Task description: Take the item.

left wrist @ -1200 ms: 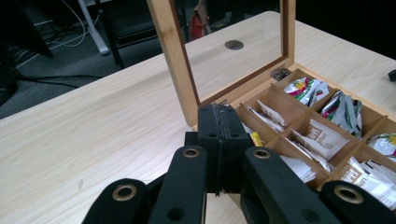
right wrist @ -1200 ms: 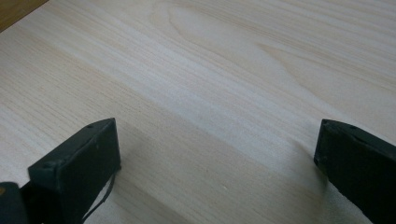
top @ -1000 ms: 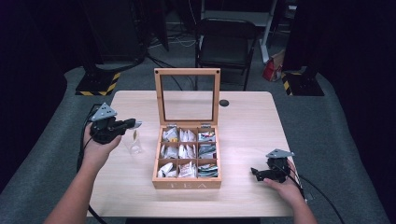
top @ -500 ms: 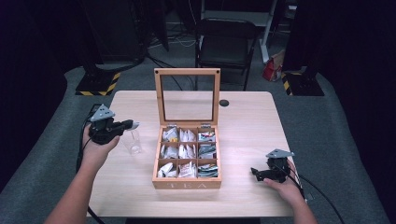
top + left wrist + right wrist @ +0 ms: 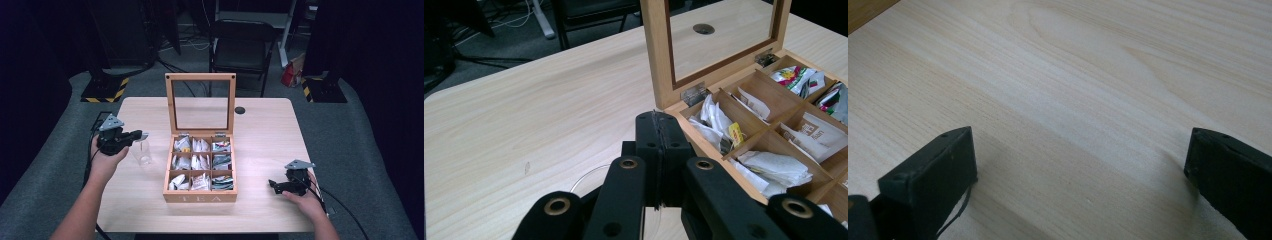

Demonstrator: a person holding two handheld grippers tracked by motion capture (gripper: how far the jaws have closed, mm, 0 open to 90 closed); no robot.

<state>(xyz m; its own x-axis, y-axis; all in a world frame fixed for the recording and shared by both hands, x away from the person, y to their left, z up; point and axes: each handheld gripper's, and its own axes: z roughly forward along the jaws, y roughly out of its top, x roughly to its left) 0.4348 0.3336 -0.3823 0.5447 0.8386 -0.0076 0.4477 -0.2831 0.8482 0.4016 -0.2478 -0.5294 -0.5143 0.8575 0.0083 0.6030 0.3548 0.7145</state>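
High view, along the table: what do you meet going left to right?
Left gripper → clear glass → open wooden tea box → right gripper.

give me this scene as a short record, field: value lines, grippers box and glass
table: light wood, a small dark round spot near its far edge
tea box: wooden, lid upright and open, nine compartments with tea bags
glass: clear, empty, upright, left of the box
left gripper: above the glass rim, jaws shut on the rim
right gripper: low over bare table right of the box, jaws open, holding nothing
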